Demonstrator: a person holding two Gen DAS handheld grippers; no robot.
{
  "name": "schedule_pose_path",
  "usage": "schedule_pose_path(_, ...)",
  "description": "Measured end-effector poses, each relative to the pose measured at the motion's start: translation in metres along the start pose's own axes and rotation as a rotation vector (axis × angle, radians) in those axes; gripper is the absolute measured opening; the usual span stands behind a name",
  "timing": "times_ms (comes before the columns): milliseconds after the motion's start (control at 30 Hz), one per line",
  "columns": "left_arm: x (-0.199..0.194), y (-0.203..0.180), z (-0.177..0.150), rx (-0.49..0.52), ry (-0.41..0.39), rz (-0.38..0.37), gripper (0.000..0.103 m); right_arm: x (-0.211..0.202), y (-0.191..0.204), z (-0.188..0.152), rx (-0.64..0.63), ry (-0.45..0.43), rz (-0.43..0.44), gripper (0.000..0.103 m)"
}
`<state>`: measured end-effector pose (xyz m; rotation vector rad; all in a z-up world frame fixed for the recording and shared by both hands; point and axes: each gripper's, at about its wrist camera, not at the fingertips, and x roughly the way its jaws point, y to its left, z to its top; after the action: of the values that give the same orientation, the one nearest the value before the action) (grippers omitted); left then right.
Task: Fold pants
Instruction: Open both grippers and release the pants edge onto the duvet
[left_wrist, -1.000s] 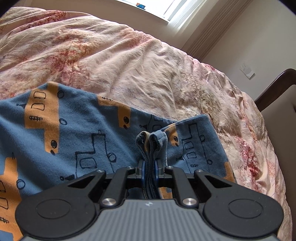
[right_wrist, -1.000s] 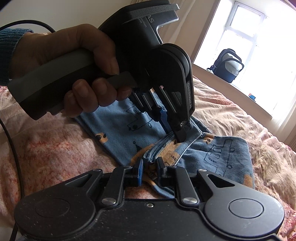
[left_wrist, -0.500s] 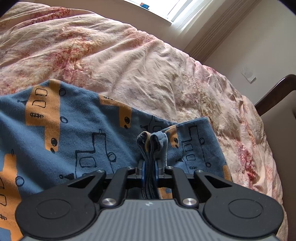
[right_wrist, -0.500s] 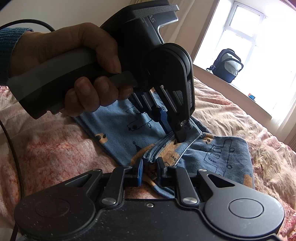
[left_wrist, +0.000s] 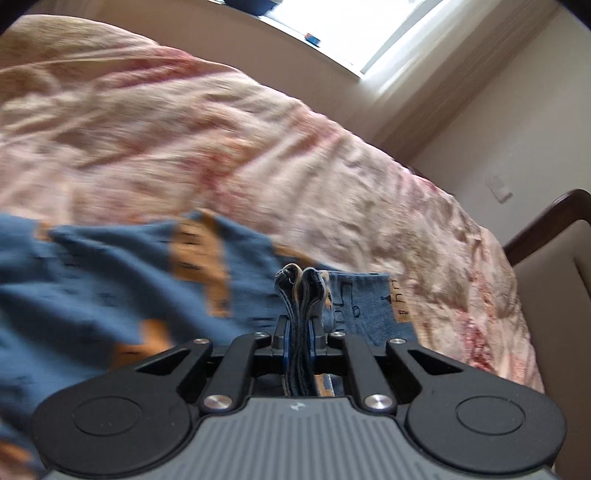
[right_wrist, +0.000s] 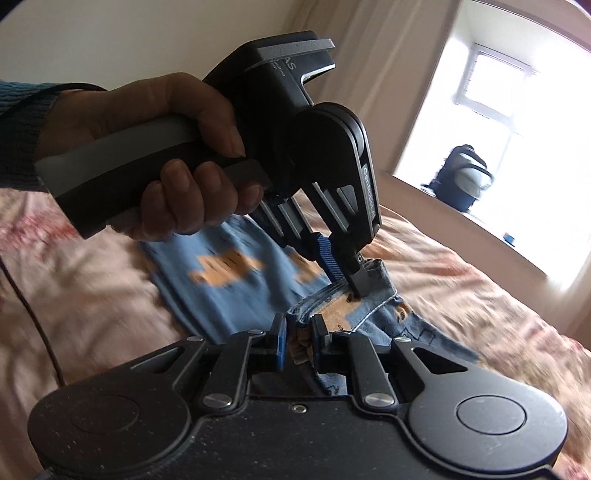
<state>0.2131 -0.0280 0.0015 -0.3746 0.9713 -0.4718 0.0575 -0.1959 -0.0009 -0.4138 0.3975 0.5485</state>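
Blue pants (left_wrist: 110, 295) with orange and black prints lie on a pink flowered bedspread (left_wrist: 221, 140). My left gripper (left_wrist: 299, 332) is shut on a bunched band of the pants' edge, which sticks up between its pads. In the right wrist view the pants (right_wrist: 229, 280) stretch away from me, and my right gripper (right_wrist: 298, 341) is shut on a fold of their hem. The left gripper (right_wrist: 351, 275), held by a hand (right_wrist: 177, 147), pinches the same edge just beyond and to the right. Both edges are lifted off the bed.
The bedspread (right_wrist: 480, 295) covers the whole bed. A windowsill with a dark backpack (right_wrist: 461, 177) runs along the far side. A wooden bed end (left_wrist: 546, 221) stands at the right. A black cable (right_wrist: 33, 314) hangs at the left.
Both grippers have risen and moved with the pants' edge still gripped. The cloth lifts off the bed, and the views are blurred by the motion.
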Motion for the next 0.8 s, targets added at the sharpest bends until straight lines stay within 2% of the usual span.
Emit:
schedule_pose_path(100, -0.005, 0.024, -0.003, -0.027, 0.009, 0.043, 0.010, 0.013, 0.012, 0.009, -0.013, 0.000, 0.069, 0.015)
schedule_pose_path(200, 0.010, 0.045, -0.011, -0.036, 0.035, 0.061, 0.012, 0.031, 0.023, 0.008, -0.013, 0.037, 0.126, 0.015)
schedule_pose_path(300, 0.015, 0.057, -0.020, -0.066, 0.015, 0.037, 0.016, 0.043, 0.025, 0.000, 0.005, 0.074, 0.156, 0.017)
schedule_pose_path(367, 0.009, 0.057, -0.021, -0.046, -0.007, 0.029, 0.022, 0.037, 0.019, -0.001, 0.024, 0.045, 0.172, 0.021)
schedule_pose_path(400, 0.006, 0.056, -0.022, -0.039, -0.019, 0.038, 0.029, 0.030, 0.013, -0.002, 0.046, 0.014, 0.182, 0.025)
schedule_pose_path(433, 0.001, 0.055, -0.021, -0.038, -0.034, 0.052, 0.043, 0.021, 0.007, -0.004, 0.069, -0.015, 0.179, 0.040)
schedule_pose_path(467, -0.004, 0.053, -0.021, -0.037, -0.056, 0.067, 0.053, 0.010, -0.001, -0.007, 0.092, -0.048, 0.167, 0.063)
schedule_pose_path(500, -0.009, 0.050, -0.020, -0.033, -0.091, 0.082, 0.073, -0.002, -0.008, -0.012, 0.105, -0.086, 0.129, 0.072)
schedule_pose_path(533, -0.013, 0.045, -0.019, -0.021, -0.135, 0.103, 0.082, -0.012, -0.013, -0.017, 0.103, -0.112, 0.066, 0.085)
schedule_pose_path(600, -0.011, 0.032, -0.018, 0.032, -0.188, 0.144, 0.084, -0.023, -0.023, -0.022, 0.044, -0.137, -0.082, 0.087)
schedule_pose_path(667, -0.001, 0.018, -0.018, 0.084, -0.209, 0.198, 0.086, -0.019, -0.035, -0.022, -0.029, -0.116, -0.259, 0.099)
schedule_pose_path(700, 0.005, 0.011, -0.019, 0.093, -0.220, 0.229, 0.086, -0.013, -0.044, -0.022, -0.043, -0.094, -0.332, 0.100)
schedule_pose_path(733, 0.012, 0.007, -0.021, 0.091, -0.229, 0.251, 0.087, -0.004, -0.057, -0.022, -0.040, -0.071, -0.378, 0.100)
schedule_pose_path(800, 0.024, 0.003, -0.026, 0.072, -0.235, 0.290, 0.087, 0.011, -0.078, -0.026, -0.021, -0.068, -0.393, 0.100)
